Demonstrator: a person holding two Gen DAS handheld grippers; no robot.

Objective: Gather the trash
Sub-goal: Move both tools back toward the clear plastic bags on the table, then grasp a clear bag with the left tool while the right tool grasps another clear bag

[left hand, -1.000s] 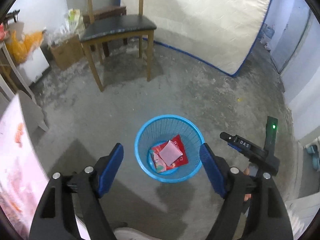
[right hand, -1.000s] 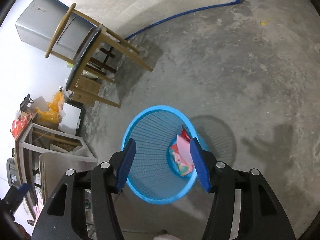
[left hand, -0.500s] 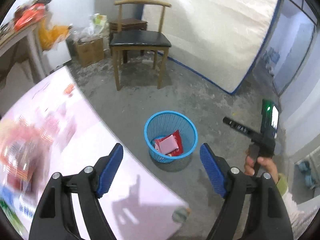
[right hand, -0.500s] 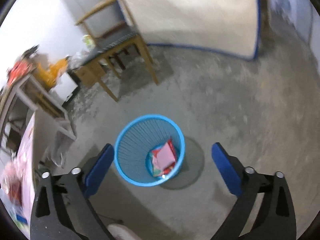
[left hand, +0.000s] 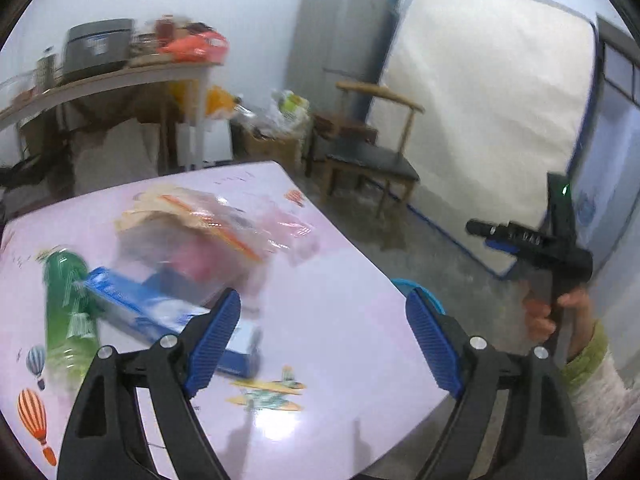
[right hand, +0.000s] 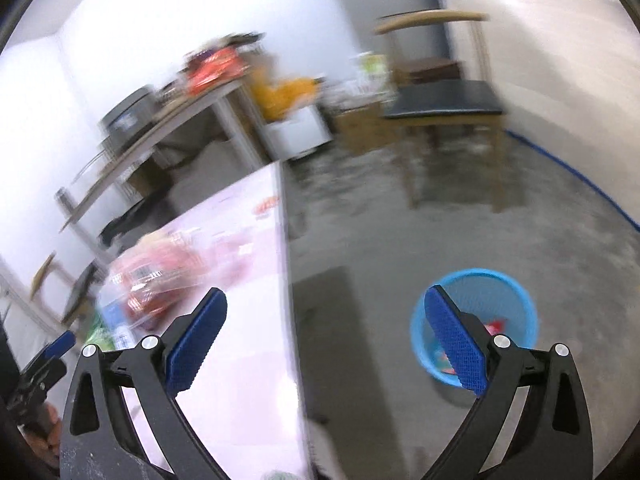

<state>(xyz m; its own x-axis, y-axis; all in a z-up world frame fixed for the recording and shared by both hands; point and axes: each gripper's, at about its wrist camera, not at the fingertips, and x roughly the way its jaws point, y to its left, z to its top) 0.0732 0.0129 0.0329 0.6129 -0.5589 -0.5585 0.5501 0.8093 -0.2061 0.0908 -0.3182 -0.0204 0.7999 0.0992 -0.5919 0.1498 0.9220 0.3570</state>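
Two grippers hang over the pink table [left hand: 344, 320], and both stand with jaws wide apart and nothing between them, which suits a reach for the next piece of rubbish. The left gripper [left hand: 324, 336] points at the heap on the tabletop: a green bottle [left hand: 66, 304] lying flat, a blue box [left hand: 160, 320] just beside it, and a blurred pile of wrappers [left hand: 208, 232] behind. The right gripper [right hand: 324, 344] faces partly off the table edge toward the blue basket [right hand: 480, 284], which sits on the concrete floor near the table corner with a few wrappers already inside. Parked that close, the basket looks placed for short drops.
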